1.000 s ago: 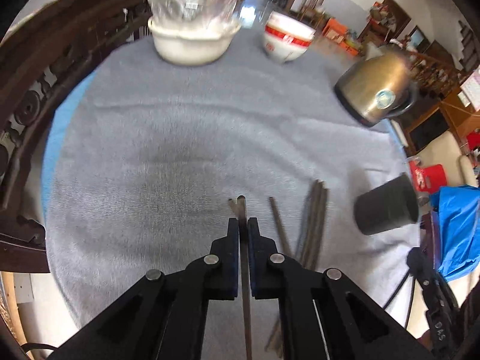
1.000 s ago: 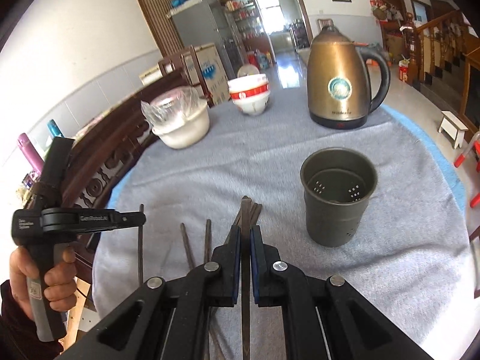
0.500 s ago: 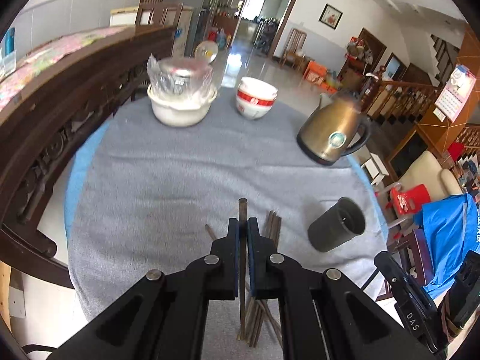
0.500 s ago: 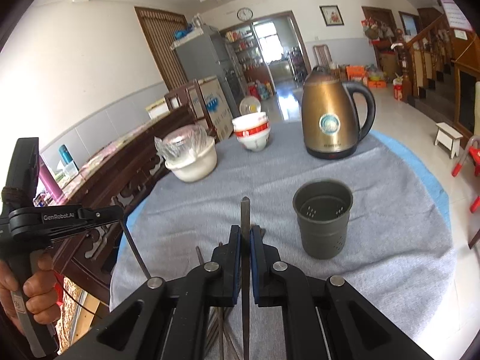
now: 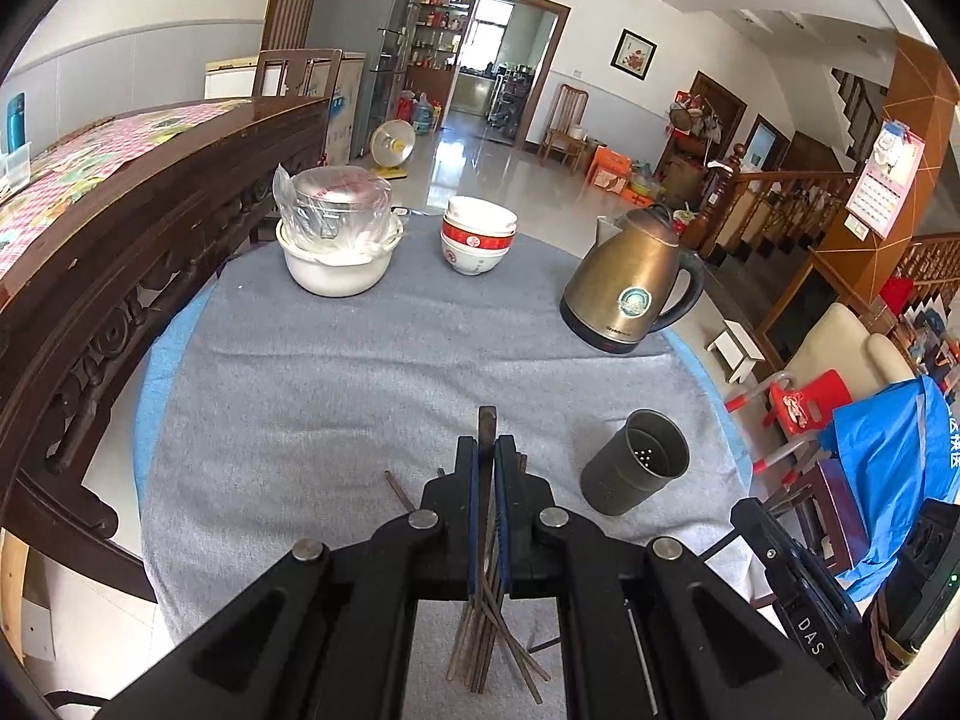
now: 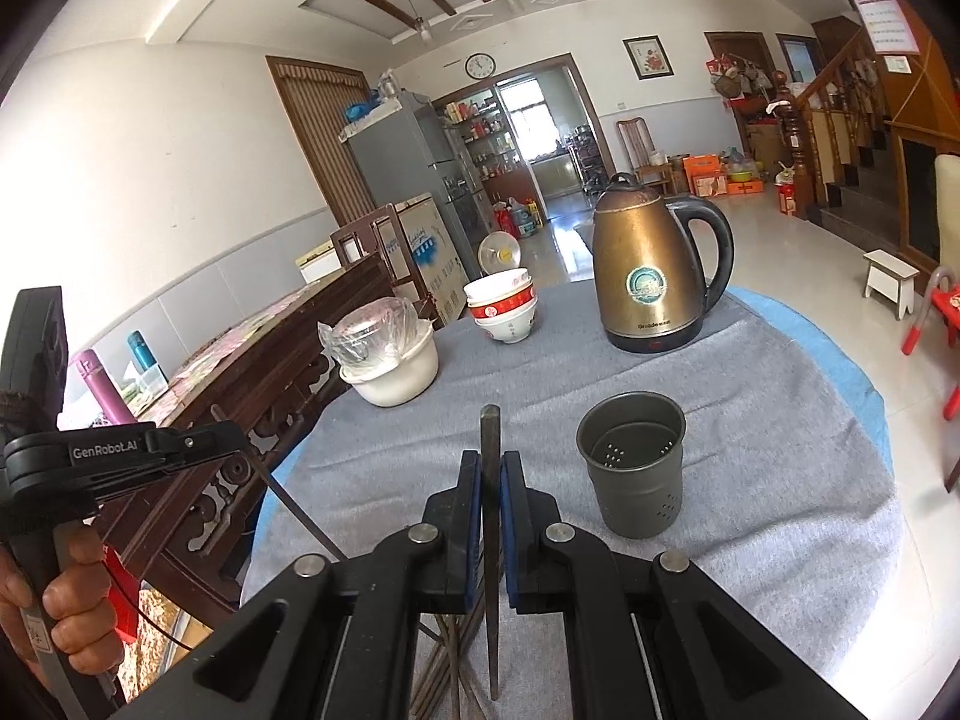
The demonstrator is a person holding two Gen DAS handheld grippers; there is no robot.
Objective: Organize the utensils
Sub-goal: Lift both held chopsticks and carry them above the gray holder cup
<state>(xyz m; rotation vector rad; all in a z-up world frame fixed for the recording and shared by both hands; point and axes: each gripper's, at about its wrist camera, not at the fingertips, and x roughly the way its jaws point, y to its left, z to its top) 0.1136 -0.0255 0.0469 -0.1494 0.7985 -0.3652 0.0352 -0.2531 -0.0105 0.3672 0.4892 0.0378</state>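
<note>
A single dark chopstick (image 5: 486, 426) is clamped between the closed blue pads of the left gripper (image 5: 486, 450), its tip standing out just past the fingertips. Beneath and behind that gripper, a loose bundle of chopsticks (image 5: 486, 642) is seen lying fanned on the grey cloth of the table (image 5: 336, 396), and one more stick lies just to the gripper's left. The perforated metal holder (image 5: 636, 462) stands upright on the cloth ahead and to the right of the left gripper, well apart from it.

A second chopstick (image 6: 491, 516) is held the same way by the right gripper (image 6: 491, 468), whose pads are pressed shut on it; the stick runs along the fingers and juts forward. The holder (image 6: 631, 462) is seen ahead and to the right of this gripper, near but not touching. Farther ahead, a brass-coloured kettle (image 6: 651, 264), stacked bowls (image 6: 503, 309) and a plastic-covered white bowl (image 6: 390, 360) are set on the table.
</note>
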